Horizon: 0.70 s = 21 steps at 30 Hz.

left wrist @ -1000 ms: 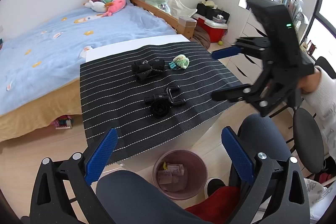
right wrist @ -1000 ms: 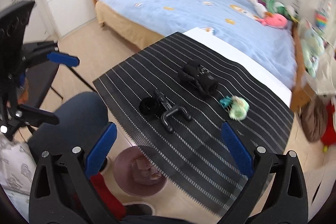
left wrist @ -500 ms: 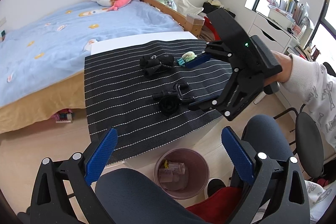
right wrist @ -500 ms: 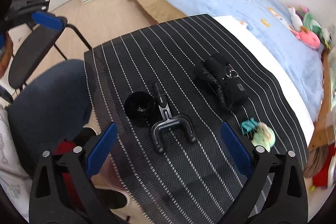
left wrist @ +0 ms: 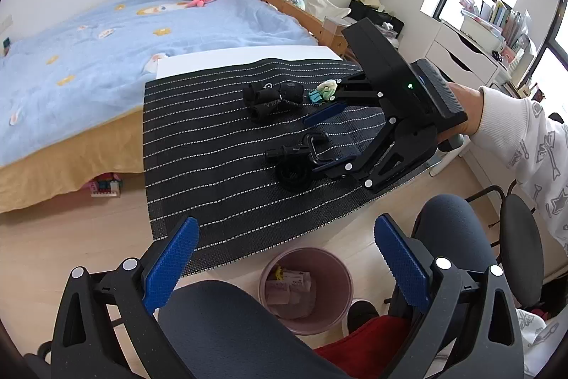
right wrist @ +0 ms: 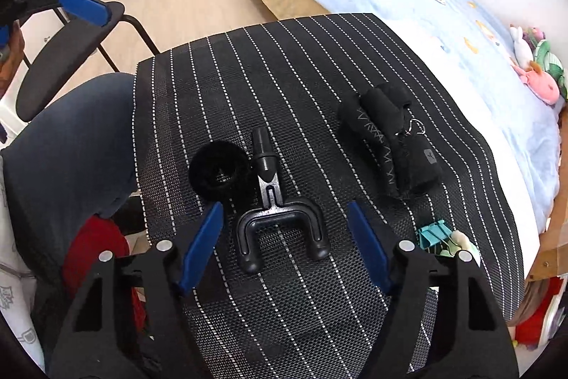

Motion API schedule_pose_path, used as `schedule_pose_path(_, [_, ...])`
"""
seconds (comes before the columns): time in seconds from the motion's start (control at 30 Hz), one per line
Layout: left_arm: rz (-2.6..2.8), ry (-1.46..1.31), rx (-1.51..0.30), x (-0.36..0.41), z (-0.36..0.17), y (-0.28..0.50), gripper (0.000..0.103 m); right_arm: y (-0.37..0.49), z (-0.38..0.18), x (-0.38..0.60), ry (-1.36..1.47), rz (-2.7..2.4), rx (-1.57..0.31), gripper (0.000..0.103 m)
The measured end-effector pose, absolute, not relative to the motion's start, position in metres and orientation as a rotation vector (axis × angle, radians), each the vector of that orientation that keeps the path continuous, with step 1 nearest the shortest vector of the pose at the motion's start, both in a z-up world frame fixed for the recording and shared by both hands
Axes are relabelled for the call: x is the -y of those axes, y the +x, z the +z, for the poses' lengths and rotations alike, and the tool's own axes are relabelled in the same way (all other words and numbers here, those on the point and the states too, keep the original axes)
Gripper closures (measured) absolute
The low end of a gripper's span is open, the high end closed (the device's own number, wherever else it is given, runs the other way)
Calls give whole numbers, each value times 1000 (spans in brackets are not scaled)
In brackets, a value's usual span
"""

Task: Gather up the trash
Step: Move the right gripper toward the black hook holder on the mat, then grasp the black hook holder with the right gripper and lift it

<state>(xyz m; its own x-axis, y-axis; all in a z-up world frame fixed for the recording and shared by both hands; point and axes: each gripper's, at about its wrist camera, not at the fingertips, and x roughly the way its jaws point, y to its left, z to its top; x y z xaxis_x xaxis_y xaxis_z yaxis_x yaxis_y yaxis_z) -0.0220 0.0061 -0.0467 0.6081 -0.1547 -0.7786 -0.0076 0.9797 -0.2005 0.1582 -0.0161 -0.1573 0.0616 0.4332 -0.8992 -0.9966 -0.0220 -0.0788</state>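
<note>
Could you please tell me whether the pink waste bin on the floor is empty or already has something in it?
Partly filled: the pink bin stands upright and open-topped, with crumpled paper scraps visible at its bottom.

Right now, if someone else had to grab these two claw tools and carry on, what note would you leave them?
Right claw: low over the table, jaws closing around the black plastic U-shaped fork piece, pads not yet touching it.
Left claw: open, empty, held above the pink round waste bin on the floor.
On the black striped mat: the fork piece, a black round ring beside it, black rolled straps, a teal binder clip.
Done: some paper scraps already in the bin.
Left: grip the fork piece, bin it; judge the rest.
</note>
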Motion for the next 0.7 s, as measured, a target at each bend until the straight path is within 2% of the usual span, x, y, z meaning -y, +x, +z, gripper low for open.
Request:
schedule_pose_path(0.23, [-84, -199, -921, -7, -49, -21, 8, 158, -158, 18, -911, 1411, -831, 52])
schedule_pose_path(0.7, [-91, -195, -915, -4, -48, -20, 8, 158, -146, 24, -804, 1360, -833, 52])
